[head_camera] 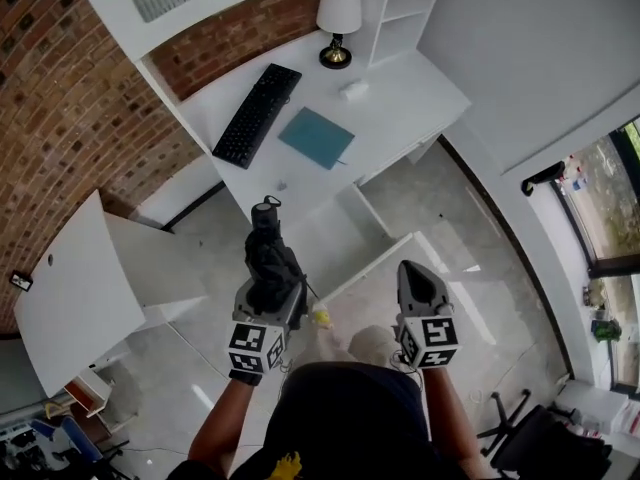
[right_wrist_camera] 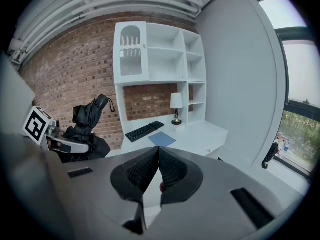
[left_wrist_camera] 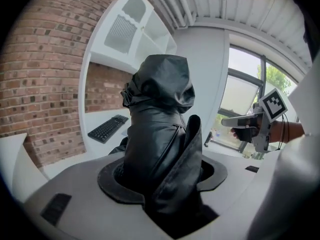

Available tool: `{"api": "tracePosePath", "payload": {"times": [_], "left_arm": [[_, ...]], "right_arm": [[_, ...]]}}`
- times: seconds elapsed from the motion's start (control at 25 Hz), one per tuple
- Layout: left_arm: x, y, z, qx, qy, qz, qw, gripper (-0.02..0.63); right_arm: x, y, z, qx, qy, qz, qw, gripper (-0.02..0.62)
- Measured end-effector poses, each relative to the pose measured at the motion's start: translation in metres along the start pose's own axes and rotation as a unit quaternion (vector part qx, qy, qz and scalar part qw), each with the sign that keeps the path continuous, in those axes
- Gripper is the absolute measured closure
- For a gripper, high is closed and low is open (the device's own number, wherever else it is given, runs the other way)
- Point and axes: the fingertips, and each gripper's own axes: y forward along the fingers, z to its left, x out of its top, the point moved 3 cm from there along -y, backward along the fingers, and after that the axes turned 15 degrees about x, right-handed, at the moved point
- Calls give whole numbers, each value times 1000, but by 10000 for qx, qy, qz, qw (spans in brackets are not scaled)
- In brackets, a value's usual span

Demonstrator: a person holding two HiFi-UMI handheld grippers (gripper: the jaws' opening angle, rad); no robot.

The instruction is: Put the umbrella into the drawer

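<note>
Folded black umbrella (head_camera: 268,250) clamped in left gripper (left_wrist_camera: 165,179), pads tight on the bunched fabric. Held roughly upright, handle end with strap on top, up in the air over the grey floor (head_camera: 330,223), near the front of the white desk (head_camera: 405,98) but not touching it. Right gripper (right_wrist_camera: 159,166) just beside it, pads pressed together, gripping nothing. On the desk: black keyboard (head_camera: 256,114), blue mat (head_camera: 316,137), lamp (head_camera: 338,23) with white shade. Brick wall (head_camera: 70,98) at left.
</note>
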Motion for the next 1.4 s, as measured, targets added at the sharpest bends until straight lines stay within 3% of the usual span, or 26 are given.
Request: {"api": "tracePosePath", "payload": {"times": [0.16, 0.36, 0.56, 0.72, 0.88, 1.08, 1.4], "left_arm": [[-17, 30, -4, -237, 222, 275, 9991, 339], [-36, 67, -12, -271, 418, 495, 9975, 339], [-60, 110, -21, -298, 684, 735, 9945, 339], [-84, 140, -31, -395, 729, 939, 9921, 339], [-103, 164, -32, -463, 788, 1027, 9905, 339], [-132, 201, -43, -602, 707, 1208, 9883, 339], [-190, 253, -60, -935, 851, 1771, 9760, 339]], "right_arm": [[-13, 22, -9, -20, 31, 113, 9999, 595], [-40, 49, -34, 117, 133, 357, 9992, 595], [-60, 77, -68, 100, 211, 294, 9993, 595], [-82, 100, -92, 34, 344, 307, 9989, 595], [-133, 132, -109, -40, 681, 558, 9961, 595], [-168, 160, -130, -27, 721, 290, 9970, 595], [-204, 202, -138, 13, 756, 492, 9959, 595]]}}
